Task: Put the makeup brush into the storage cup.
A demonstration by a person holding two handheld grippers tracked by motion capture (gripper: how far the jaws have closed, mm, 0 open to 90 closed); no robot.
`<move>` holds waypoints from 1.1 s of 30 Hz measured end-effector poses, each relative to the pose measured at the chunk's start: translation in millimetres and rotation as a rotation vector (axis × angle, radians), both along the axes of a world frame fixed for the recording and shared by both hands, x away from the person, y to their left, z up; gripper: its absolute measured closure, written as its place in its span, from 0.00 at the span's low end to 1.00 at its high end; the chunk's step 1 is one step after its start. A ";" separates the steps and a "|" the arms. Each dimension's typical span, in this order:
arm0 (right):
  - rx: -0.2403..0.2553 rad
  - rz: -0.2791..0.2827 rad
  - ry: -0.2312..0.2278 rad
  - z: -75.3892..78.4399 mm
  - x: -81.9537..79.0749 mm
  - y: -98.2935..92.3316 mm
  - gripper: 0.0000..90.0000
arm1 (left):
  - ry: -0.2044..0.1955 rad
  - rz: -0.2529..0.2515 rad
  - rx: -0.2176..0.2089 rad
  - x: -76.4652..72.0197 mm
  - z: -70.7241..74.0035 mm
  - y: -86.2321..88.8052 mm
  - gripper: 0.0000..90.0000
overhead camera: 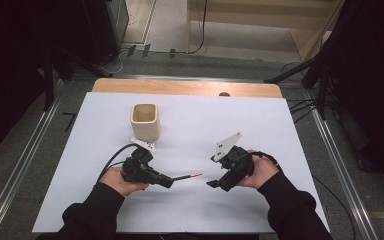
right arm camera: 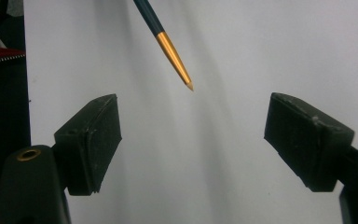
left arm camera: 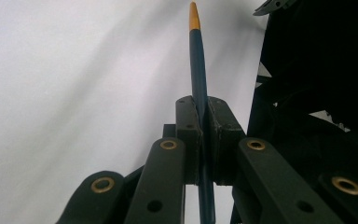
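1. On the white surface (overhead camera: pixel 260 125), toward 7 o'clock from its middle: left gripper (overhead camera: pixel 166 181), held in a hand (overhead camera: pixel 117 181) with a dark sleeve, cable looping off behind it.
2. Clamped tight between its jaws: a dark blue pen (overhead camera: pixel 186 177) with a gold tip, lying nearly level, tip aimed toward 3 o'clock in the high view.
3. Seen along the left gripper's own jaws: pads pressed on the pen's barrel (left arm camera: pixel 198 70), shaft running straight up to 12 o'clock, gold tip at the far end, the dark bulk of the other gripper at 3 o'clock.
4. Toward 5 o'clock from the surface's middle: right gripper (overhead camera: pixel 215 184), gripped by the other hand (overhead camera: pixel 262 172), grey three-cornered plate on top, nose turned toward 9 o'clock, facing the pen's tip and just short of it.
5. Right gripper's jaws: spread wide, nothing between the pads, nothing touched.
6. Seen from the right gripper (right arm camera: pixel 192 140): pen (right arm camera: pixel 168 44) coming in from 11 o'clock, gold tip hanging above the gap, apart from both pads.
7. Toward 11 o'clock on the surface, well apart from both grippers: a cream square cup (overhead camera: pixel 144 120), upright, mouth open.
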State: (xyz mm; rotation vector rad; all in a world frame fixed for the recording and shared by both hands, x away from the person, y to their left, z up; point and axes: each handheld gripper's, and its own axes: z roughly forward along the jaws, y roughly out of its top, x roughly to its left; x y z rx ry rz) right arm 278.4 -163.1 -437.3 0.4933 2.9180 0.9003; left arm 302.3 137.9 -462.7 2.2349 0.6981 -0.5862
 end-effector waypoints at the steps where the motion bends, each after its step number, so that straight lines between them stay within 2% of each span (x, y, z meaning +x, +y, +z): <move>1: 0.006 -0.004 -0.005 0.0 -0.4 -2.1 0.24 | 0.000 0.005 -0.002 0.0 0.1 0.9 0.95; 3: 0.028 -0.018 -0.001 -0.1 -1.9 -6.6 0.25 | -0.008 0.014 -0.003 -0.1 0.9 2.7 0.95; 10: 0.053 -0.096 0.001 -3.7 -3.5 -15.4 0.24 | -0.020 0.050 -0.024 -0.8 3.6 9.5 0.94; 15: 0.072 -0.156 0.017 -8.0 -5.9 -19.0 0.24 | -0.033 0.081 -0.036 -2.2 4.4 14.0 0.94; 22: 0.129 -0.246 0.055 -11.1 -10.6 -24.2 0.25 | -0.060 0.122 -0.070 -3.8 8.3 16.2 0.94; 28: 0.155 -0.286 0.058 -13.0 -17.7 -22.1 0.25 | -0.087 0.166 -0.089 -6.4 9.0 16.6 0.94; 33: 0.168 -0.317 0.089 -15.4 -23.0 -20.2 0.25 | -0.101 0.203 -0.106 -9.7 6.4 15.1 0.94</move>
